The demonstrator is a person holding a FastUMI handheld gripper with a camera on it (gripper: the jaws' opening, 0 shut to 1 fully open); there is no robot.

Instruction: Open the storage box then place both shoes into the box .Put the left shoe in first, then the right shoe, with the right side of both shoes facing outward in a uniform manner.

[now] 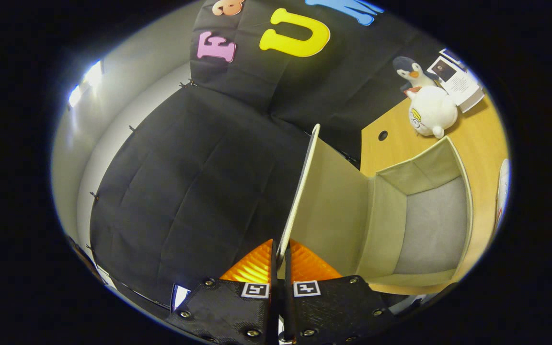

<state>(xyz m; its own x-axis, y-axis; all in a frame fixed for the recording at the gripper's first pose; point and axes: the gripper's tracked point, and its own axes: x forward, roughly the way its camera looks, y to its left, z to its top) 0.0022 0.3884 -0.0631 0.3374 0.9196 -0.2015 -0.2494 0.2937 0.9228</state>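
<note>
At the bottom centre of the frame, the gripper (280,261) pinches the near edge of the storage box's lid (326,201), its two fingers pressed together on the thin panel. The lid stands raised on edge, running from the fingers up toward mid-frame. To its right the storage box (465,191) lies open on the wooden table (482,134), its pale interior bare. At upper right, beyond the box, a white plush toy (431,112) and a penguin toy (412,72) sit beside a printed card (460,84).
</note>
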